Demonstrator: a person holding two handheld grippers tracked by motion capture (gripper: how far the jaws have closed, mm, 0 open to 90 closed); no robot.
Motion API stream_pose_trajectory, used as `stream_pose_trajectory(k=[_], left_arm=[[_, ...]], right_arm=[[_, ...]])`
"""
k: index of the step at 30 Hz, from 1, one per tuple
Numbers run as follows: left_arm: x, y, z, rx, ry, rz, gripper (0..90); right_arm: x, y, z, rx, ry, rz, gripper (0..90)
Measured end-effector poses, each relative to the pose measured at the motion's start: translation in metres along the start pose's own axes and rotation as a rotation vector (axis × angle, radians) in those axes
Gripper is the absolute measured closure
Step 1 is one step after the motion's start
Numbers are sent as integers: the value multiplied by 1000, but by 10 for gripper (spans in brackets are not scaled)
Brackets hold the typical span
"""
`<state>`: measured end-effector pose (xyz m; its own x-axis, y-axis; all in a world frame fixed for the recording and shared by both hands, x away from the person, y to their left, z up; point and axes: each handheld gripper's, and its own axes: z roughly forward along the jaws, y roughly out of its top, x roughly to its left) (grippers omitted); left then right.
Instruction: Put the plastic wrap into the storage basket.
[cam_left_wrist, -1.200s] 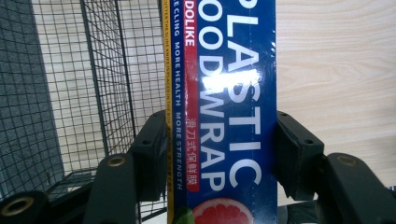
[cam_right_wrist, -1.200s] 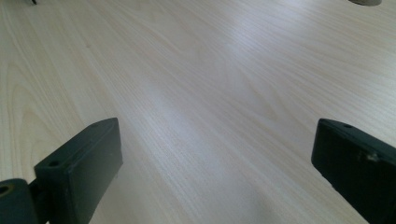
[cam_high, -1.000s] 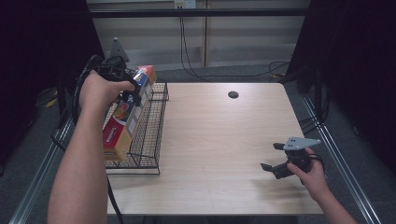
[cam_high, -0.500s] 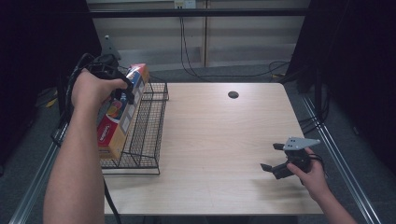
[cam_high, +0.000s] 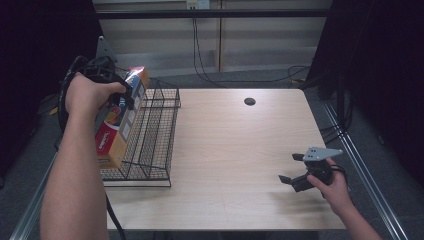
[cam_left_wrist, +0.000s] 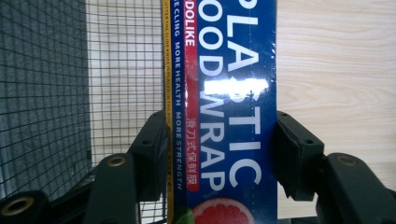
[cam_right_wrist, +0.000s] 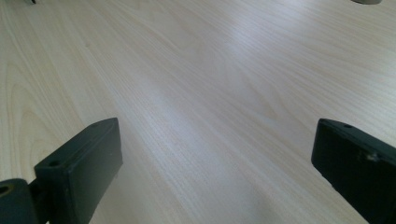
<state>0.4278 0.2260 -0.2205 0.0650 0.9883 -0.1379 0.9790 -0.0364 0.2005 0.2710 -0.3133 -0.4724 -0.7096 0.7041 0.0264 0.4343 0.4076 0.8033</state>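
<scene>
- The left gripper (cam_high: 125, 97) is closed on a long box of plastic food wrap (cam_high: 116, 125); in the left gripper view its two black jaws press on both long sides of the box (cam_left_wrist: 224, 93).
- The box is held in the air, tilted, with its upper end near the person's left hand (cam_high: 90, 95) and its lower end down at the left side of the wire basket (cam_high: 155, 135).
- From the high view I cannot tell if the lower end of the box touches the basket or only hangs just beside it.
- The box is blue and yellow, with the white words "PLASTIC FOOD WRAP" on the blue side and a red band along it; a cut grapefruit picture is at the bottom edge of the left gripper view.
- Behind the box, in the left gripper view, the black wire mesh (cam_left_wrist: 121, 70) of the basket is seen on one side and the light wooden table (cam_left_wrist: 336, 70) on the other side.
- The basket stands on the left part of the table (cam_high: 235, 150), with its left side at the table's left edge.
- The right gripper (cam_high: 292, 170) is near the right front corner of the table, well apart from the basket and the box, in the person's right hand (cam_high: 335, 187).
- Its jaws are wide apart with nothing between them; the right gripper view shows bare wood (cam_right_wrist: 210, 93) there.
- A small dark round hole (cam_high: 249, 101) is in the table near its far edge.
</scene>
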Motion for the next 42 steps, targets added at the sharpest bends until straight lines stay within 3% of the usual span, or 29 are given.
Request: stream_pose_trajectory(k=[8, 13, 14, 42], left_arm=[[11, 3, 2, -5, 28, -9, 444], [15, 4, 4, 0, 18, -31, 444], [16, 5, 6, -3, 41, -16, 443], [38, 5, 22, -7, 54, -77, 443]], right_arm=[[0, 0, 0, 5, 8, 1, 18], [0, 0, 1, 3, 2, 2, 18], [0, 0, 0, 5, 6, 1, 18], [-1, -1, 0, -2, -10, 6, 17]])
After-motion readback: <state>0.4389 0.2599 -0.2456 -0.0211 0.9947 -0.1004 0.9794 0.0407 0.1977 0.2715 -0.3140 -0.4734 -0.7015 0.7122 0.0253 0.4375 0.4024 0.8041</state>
